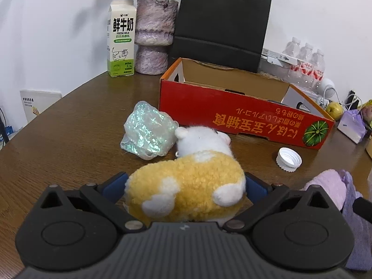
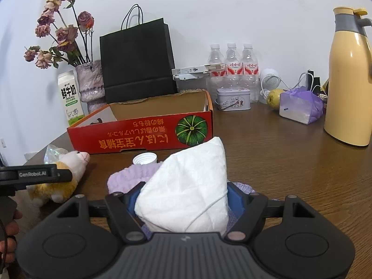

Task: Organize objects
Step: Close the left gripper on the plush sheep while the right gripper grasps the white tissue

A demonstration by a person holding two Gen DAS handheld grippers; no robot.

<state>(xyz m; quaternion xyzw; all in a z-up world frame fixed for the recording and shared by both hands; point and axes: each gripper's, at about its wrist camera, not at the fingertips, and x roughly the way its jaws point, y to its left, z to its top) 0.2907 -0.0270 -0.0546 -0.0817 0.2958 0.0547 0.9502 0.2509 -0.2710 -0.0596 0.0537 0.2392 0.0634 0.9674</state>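
My left gripper (image 1: 186, 186) is shut on a yellow and white plush toy (image 1: 190, 181) that rests on the brown table; the toy also shows in the right wrist view (image 2: 67, 174). My right gripper (image 2: 186, 200) is shut on a white folded tissue pack (image 2: 188, 186), held above a purple towel (image 2: 132, 176). An open red cardboard box (image 1: 244, 118) stands just beyond both; it also shows in the right wrist view (image 2: 144, 132). An iridescent plastic bag (image 1: 148, 132) lies against the toy's head. A white bottle cap (image 1: 289, 159) lies in front of the box.
At the back stand a milk carton (image 1: 121, 39), a purple vase (image 1: 154, 34), a black paper bag (image 1: 220, 23) and water bottles (image 2: 232, 69). A yellow thermos (image 2: 348, 81), a tin (image 2: 233, 98), a pear (image 2: 274, 97) and a purple-wrapped packet (image 2: 300, 107) are on the right.
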